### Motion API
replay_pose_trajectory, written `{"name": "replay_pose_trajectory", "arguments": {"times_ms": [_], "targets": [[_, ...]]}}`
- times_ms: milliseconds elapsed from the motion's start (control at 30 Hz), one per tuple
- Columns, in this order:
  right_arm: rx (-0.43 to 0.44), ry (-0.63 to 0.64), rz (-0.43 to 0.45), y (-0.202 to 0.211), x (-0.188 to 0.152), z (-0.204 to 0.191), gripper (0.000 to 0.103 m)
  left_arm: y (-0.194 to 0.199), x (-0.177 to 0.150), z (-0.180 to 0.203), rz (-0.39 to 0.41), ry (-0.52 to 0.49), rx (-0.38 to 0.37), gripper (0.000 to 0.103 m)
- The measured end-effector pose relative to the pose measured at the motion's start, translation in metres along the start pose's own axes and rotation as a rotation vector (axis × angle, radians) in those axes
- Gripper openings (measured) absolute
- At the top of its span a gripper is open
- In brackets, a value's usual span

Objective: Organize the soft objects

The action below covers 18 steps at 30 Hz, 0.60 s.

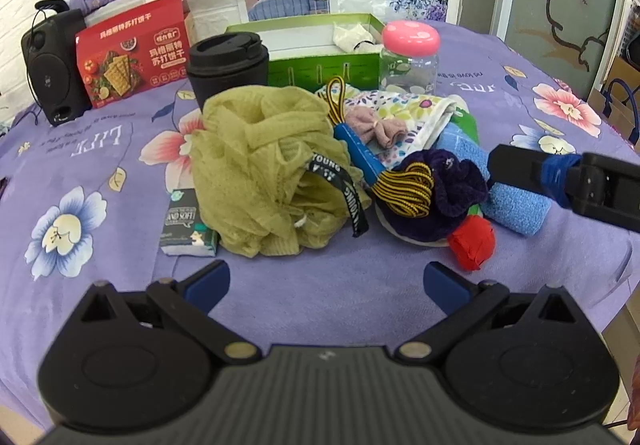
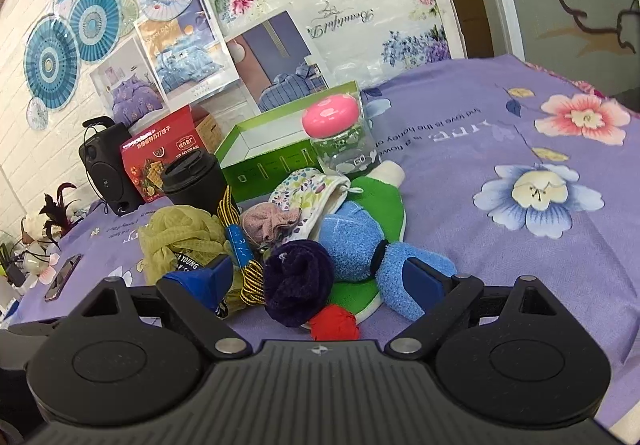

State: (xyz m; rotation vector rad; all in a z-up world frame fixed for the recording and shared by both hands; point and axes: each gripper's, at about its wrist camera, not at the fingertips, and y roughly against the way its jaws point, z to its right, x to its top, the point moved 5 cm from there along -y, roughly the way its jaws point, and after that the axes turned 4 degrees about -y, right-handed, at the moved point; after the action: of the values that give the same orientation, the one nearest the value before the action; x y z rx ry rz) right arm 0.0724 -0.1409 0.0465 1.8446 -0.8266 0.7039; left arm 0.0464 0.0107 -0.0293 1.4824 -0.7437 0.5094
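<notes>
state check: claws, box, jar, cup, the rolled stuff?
left claw: open, empty
right claw: open, empty
green box: open, white cloth inside
jar: pink lid on
black cup: lid on
dark purple cloth: rolled up
blue towel: rolled, banded

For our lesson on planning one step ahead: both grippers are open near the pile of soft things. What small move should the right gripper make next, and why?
Probably ease the right gripper forward and close on the dark purple cloth roll. Its jaws are open, and the roll lies right between them at the pile's near edge, with nothing lying on top of it. The open green box behind looks like a likely place for it.
</notes>
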Motion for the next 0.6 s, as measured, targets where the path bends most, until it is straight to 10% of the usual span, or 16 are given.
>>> {"name": "replay_pose_trajectory", "arguments": {"times_ms": [233, 600], "targets": [[-0.033, 0.136, 0.154, 0.027, 0.009, -0.014, 0.079, 0.013, 0.002, -0.007, 0.047, 0.004, 0.021, 0.103], [0.001, 0.168, -0.023, -0.029, -0.001, -0.002, 0.079, 0.012, -0.003, -0.074, 0.013, 0.021, 0.127, 0.103]]}}
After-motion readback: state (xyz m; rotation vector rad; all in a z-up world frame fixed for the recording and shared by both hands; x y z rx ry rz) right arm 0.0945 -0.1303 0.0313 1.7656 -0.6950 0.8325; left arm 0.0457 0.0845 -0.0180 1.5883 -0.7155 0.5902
